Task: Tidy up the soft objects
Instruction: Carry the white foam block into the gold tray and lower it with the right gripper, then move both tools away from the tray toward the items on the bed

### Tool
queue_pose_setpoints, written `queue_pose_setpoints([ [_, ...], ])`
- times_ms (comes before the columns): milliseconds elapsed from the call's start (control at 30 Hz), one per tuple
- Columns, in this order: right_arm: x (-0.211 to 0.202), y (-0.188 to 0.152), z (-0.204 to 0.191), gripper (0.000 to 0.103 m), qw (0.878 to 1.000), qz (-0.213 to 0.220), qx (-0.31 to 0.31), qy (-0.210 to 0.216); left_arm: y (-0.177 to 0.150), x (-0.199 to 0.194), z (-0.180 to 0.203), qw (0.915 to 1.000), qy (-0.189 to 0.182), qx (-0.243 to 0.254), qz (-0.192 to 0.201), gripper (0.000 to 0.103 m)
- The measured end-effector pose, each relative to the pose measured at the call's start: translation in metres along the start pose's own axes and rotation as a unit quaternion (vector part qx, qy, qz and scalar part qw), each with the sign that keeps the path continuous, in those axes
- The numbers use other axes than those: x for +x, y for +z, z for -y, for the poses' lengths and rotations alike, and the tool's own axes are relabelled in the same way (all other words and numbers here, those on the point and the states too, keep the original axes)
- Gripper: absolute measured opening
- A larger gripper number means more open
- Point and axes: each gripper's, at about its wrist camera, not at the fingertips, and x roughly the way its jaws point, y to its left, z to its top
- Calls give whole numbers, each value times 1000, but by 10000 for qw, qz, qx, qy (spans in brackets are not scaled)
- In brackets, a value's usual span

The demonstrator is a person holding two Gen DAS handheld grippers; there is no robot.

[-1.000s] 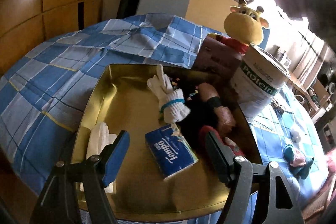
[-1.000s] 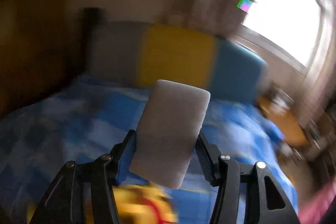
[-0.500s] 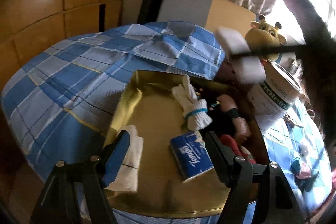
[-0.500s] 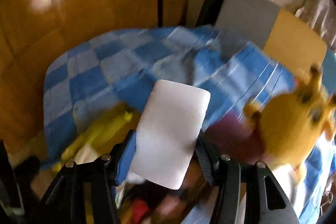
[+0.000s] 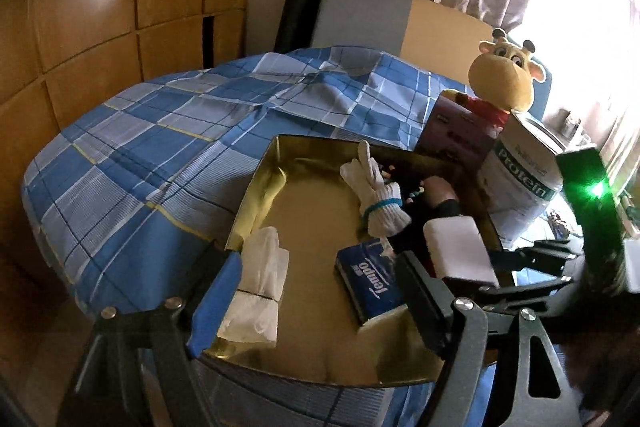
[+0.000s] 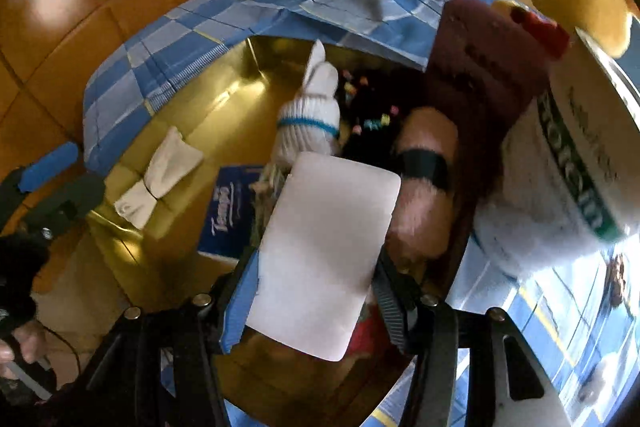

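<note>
1. So the right gripper (image 6: 316, 267) has its jaws pressed on both long sides of a white sponge block (image 6: 324, 255), holding it over the right part of the gold tray (image 5: 316, 239). From the left wrist view the same block (image 5: 458, 247) sits just above the dark stuff on that side of the tray.
2. The left gripper (image 5: 320, 291) is empty and its jaws are opening right now. Nothing is pinched between them. It hangs over the near edge of the tray, with the folded white cloth (image 5: 260, 291) just beside its blue finger pad and the blue Tempo tissue pack (image 5: 372, 279) near the other finger.
3. Already lying in the tray: the rolled white glove with a blue band (image 5: 378, 191), the tissue pack, the folded cloth, and a pink fuzzy thing with a black band (image 6: 424, 187) next to a dark item with coloured specks (image 6: 368, 107). Can't tell what that dark item is.
4. The tray sits on a blue checked bedspread (image 5: 160, 147). Past its right side stand a maroon box (image 5: 456, 135), a white Protein tub (image 5: 524, 175), and a yellow giraffe plush (image 5: 504, 75) behind those two.
</note>
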Motion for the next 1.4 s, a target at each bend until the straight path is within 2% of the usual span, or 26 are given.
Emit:
queue_pose_setpoints([
  [100,2,-4,-4,58,9998,52,6,-167,-1,-4,3,10000,0,36,44,80],
  [400,9,-10,-11,61,9997,45,171,-156,-5,-5,7,9999,-4,99,18,81],
  [567,4,-15,-8,73,9992,174,334,-93,-7,-4,6,9999,35,96,-5,83],
  [900,-26,-22,6,74,9955,621,716,19,-9,-2,6,9999,71,90,-23,83],
  [1167,-52,-32,16,74,9919,971,812,-108,-9,-8,18,9996,-50,288,47,83],
  [1400,-66,-46,32,74,9890,1109,955,-231,-11,-15,33,9985,-190,497,95,83],
])
